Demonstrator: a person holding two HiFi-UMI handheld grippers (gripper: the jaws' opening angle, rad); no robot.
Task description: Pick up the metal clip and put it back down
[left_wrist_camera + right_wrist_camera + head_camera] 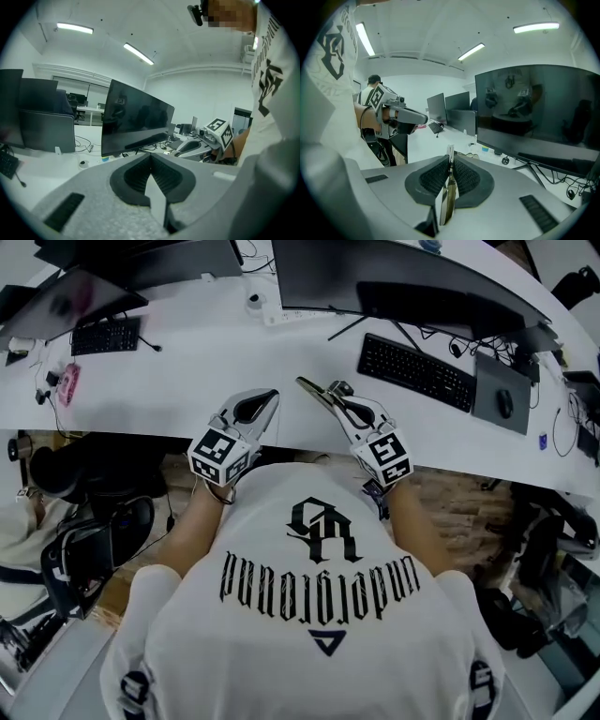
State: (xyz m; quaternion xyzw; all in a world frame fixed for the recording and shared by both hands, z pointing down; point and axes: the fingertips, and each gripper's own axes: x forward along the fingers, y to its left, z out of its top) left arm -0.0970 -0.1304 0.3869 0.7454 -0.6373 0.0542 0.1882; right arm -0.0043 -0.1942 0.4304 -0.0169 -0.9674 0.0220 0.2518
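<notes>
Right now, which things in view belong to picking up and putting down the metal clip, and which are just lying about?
Job in hand: metal clip, held in the jaws of the right gripper; white desk, where it should go back down.
Lying about: black keyboard, mouse, monitor; left gripper, jaws shut on nothing.

I see the surface (178,381) running left to right across the far side. Both grippers sit over its near edge, the left gripper (269,396) just left of the right gripper (321,392). The metal clip (449,180) stands between the right gripper's jaws. A keyboard (416,372) lies right of them and farther out, with a mouse (504,403) to its right. A monitor (403,277) stands behind the keyboard. A second keyboard (105,336) lies far left.
</notes>
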